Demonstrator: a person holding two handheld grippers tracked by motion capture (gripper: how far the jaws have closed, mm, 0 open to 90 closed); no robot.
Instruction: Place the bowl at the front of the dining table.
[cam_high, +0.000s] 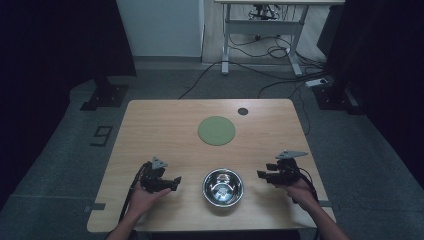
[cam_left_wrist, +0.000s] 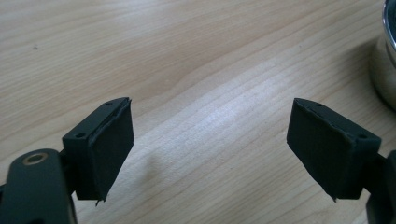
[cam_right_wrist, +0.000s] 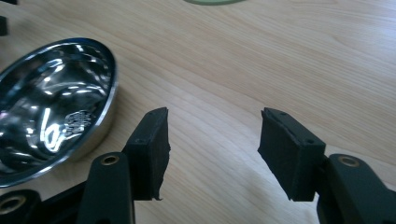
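Observation:
A shiny steel bowl (cam_high: 223, 187) stands empty near the table's front edge, between my two hands. A flat green disc (cam_high: 216, 130) lies farther back, at mid-table. My left gripper (cam_high: 176, 182) rests left of the bowl and points toward it; its jaws stand wide apart (cam_left_wrist: 210, 149) over bare wood, with the bowl's side (cam_left_wrist: 385, 70) at the right edge. My right gripper (cam_high: 261, 174) hovers right of the bowl, pointing left. Its jaws are open (cam_right_wrist: 212, 149) with nothing between them, the bowl (cam_right_wrist: 51, 112) just to their left.
The wooden table (cam_high: 150, 130) has a small dark round cap (cam_high: 243, 111) near its far edge. Beyond it are a carpeted floor, a desk frame (cam_high: 262, 30) with trailing cables, and dark stands at both sides.

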